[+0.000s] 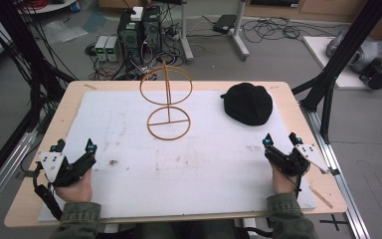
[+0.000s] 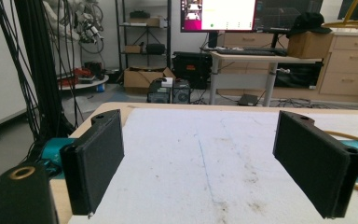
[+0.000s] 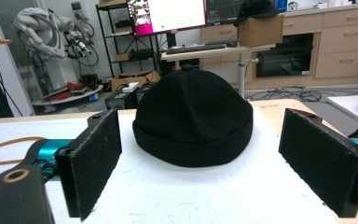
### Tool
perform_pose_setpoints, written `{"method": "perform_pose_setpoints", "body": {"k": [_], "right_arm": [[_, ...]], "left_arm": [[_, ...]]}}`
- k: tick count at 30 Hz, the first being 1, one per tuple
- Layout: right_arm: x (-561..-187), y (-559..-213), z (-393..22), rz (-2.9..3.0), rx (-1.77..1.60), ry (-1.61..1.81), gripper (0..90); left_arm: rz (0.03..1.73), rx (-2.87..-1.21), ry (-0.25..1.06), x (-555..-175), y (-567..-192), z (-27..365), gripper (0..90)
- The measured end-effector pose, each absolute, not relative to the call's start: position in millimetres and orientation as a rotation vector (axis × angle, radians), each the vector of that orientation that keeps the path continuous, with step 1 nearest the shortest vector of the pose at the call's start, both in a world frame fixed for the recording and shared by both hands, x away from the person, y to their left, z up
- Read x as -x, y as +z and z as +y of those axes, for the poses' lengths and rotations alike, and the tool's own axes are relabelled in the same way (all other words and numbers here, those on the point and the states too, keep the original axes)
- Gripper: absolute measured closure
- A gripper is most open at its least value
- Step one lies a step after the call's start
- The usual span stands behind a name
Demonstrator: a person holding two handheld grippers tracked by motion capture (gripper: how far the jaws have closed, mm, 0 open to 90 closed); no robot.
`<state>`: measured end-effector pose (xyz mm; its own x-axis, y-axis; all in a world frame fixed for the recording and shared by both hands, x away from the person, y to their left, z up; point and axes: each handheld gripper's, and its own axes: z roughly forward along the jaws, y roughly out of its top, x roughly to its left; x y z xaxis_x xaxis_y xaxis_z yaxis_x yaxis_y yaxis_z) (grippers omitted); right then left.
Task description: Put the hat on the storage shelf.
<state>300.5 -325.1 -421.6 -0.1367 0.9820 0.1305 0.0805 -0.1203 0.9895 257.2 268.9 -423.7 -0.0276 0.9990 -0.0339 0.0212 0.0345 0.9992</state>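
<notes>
Black round cloth cap (image 1: 247,103): one
Wooden stand of two rings on a post (image 1: 167,102): one
White foam board (image 1: 204,164) on the table: one
Black two-jaw grippers: two, left (image 1: 74,147) and right (image 1: 281,139)

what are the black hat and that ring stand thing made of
The black hat looks like soft matte fabric, maybe wool or felt: no shine, seamed panels, a rolled brim. The ring stand looks like thin wood or bamboo, possibly rattan: pale tan, slender bent hoops on an upright rod. Neither can be confirmed by look alone.
</notes>
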Motion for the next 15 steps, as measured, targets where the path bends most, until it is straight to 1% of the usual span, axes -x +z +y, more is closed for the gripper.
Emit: {"method": "perform_pose_setpoints", "body": {"k": [8, 15], "right_arm": [[-311.0, -408.4, -315.4, 1.345, -1.248, 1.358, 11.6], [-319.4, -403.6, -305.0, 1.400, -1.211, 1.338, 11.6]], "left_arm": [[1.256, -1.192, 1.203, -256.0, -423.2, 267.7, 16.5], [1.247, -1.197, 1.209, -255.5, -423.4, 266.4, 16.5]]}}
